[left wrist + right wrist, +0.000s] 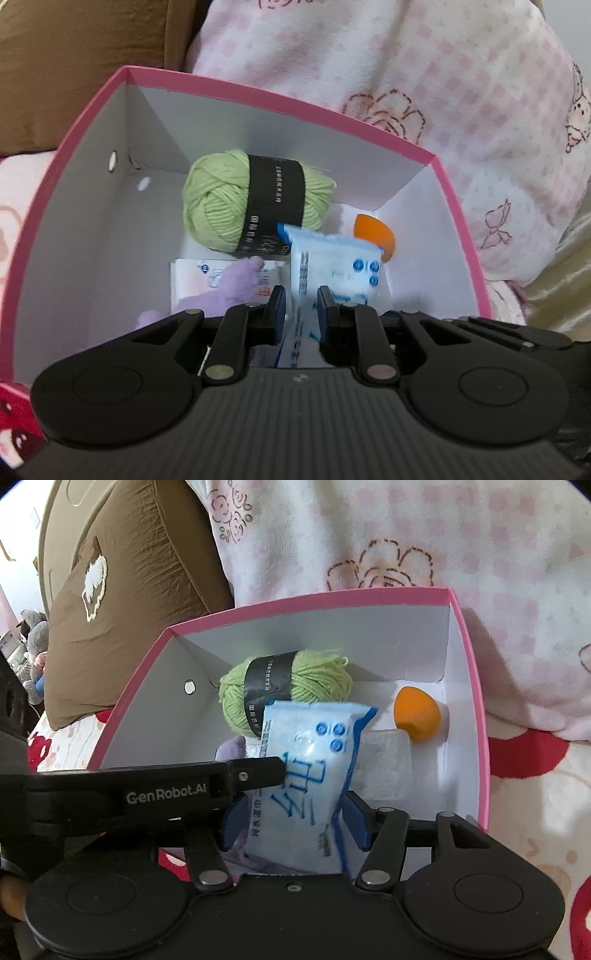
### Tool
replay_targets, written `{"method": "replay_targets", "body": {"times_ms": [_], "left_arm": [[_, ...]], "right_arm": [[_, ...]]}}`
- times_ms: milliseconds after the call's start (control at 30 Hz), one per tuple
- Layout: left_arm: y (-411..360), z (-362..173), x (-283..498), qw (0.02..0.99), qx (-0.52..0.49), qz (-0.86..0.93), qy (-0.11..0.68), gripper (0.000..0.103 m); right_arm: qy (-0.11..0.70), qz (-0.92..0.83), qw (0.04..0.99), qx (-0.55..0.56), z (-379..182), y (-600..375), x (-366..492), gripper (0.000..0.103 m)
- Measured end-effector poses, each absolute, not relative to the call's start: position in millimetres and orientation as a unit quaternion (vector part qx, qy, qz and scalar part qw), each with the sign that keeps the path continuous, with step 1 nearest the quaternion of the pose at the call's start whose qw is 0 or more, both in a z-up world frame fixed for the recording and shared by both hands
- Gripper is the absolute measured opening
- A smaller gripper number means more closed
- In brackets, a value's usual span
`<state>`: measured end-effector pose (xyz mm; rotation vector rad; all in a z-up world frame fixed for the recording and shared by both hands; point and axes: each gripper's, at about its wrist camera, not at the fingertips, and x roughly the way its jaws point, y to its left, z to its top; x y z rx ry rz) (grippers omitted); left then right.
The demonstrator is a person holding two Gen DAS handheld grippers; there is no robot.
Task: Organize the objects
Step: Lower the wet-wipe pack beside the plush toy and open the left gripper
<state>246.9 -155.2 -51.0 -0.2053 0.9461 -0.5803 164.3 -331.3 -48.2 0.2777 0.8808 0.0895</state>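
- Packet [314, 775] of soft, glossy white-and-blue plastic hangs over the open pink box [229, 83], held at both lower edges; in my judgement the step in hand is lowering it in among the things already stored.
- Left tongs [301, 310] are drawn together and clamped on the packet's thin lower edge.
- Box contents from left: a flat printed white pack [192, 280], a fuzzy purple plush piece [236, 284], a round ball of green yarn [255, 199] with a black paper band, and a smooth orange egg-shaped sponge [417, 712] in the far right corner.
- Right tongs [295, 819] stand partly apart with the packet's wider bottom between the blue pads [356, 823]; contact on both sides looks likely, though I cannot tell how firmly.
- Next move, in my judgement: both tongs must let go together over the free floor right of the plush piece.
- Box stands on a bed with a fleecy pink-checked blanket [480, 554].
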Motion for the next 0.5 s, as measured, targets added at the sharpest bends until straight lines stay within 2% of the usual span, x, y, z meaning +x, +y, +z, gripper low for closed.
{"method": "replay_targets", "body": {"times_ms": [133, 200, 300, 500], "left_arm": [[-156, -57, 250, 0.831, -0.11, -0.277, 0.47, 0.014], [-155, -61, 250, 0.824, -0.118, -0.272, 0.482, 0.014], [-158, -59, 244, 0.833, -0.1, -0.262, 0.477, 0.014], [-163, -62, 245, 0.836, -0.095, -0.249, 0.48, 0.015]], "right_arm": [[0.419, 0.034, 0.901, 0.108, -45, -327, 163, 0.059], [0.421, 0.029, 0.904, 0.074, -47, -322, 164, 0.033], [0.422, 0.03, 0.905, 0.057, -49, -320, 165, 0.022], [0.421, 0.027, 0.905, 0.055, -53, -323, 168, 0.02]]}}
